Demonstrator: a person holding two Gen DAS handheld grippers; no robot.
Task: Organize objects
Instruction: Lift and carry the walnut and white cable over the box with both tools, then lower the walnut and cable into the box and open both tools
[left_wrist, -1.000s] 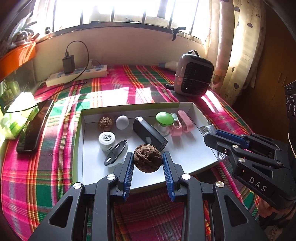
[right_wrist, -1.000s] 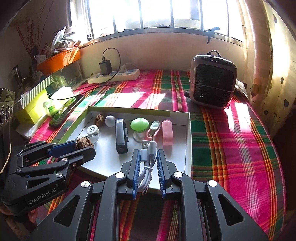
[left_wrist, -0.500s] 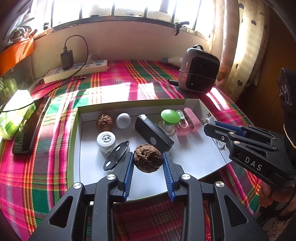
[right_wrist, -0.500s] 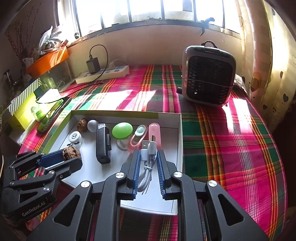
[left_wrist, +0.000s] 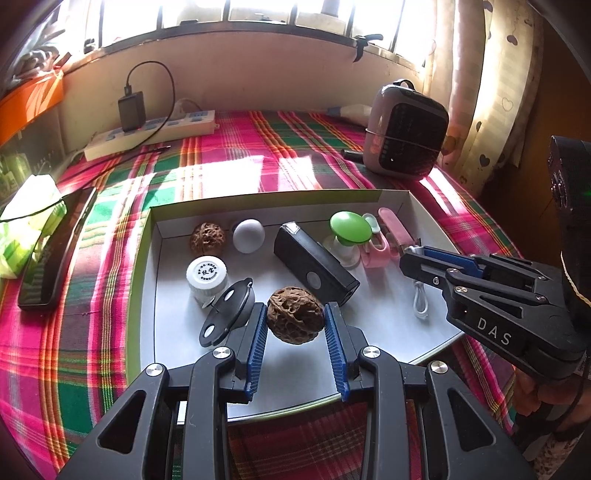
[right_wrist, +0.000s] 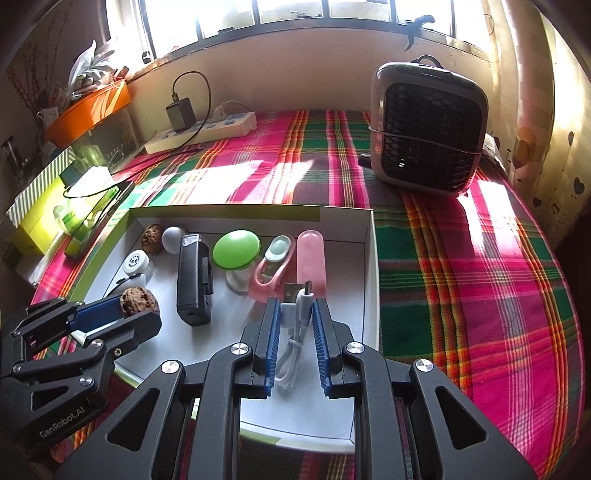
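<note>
The near edge of the white tray (left_wrist: 147, 280) is covered by the left gripper's (left_wrist: 295, 321) black frame in the left wrist view. The flanks of the walnut (left_wrist: 295, 320) are masked by the blue pads (left_wrist: 257, 341). The print on the white cap (left_wrist: 206, 271) is too small to be read. In the right wrist view, the white cable (right_wrist: 295, 332) is half hidden between the right gripper's (right_wrist: 294, 326) pads, its loop lost behind the frame. The black round piece (left_wrist: 227, 314) cannot be identified. The phone (left_wrist: 51, 251) and green packet (left_wrist: 26, 229) are smeared by the fisheye edge. Only part of a hand (left_wrist: 535, 391) is seen, cropped at the border.
</note>
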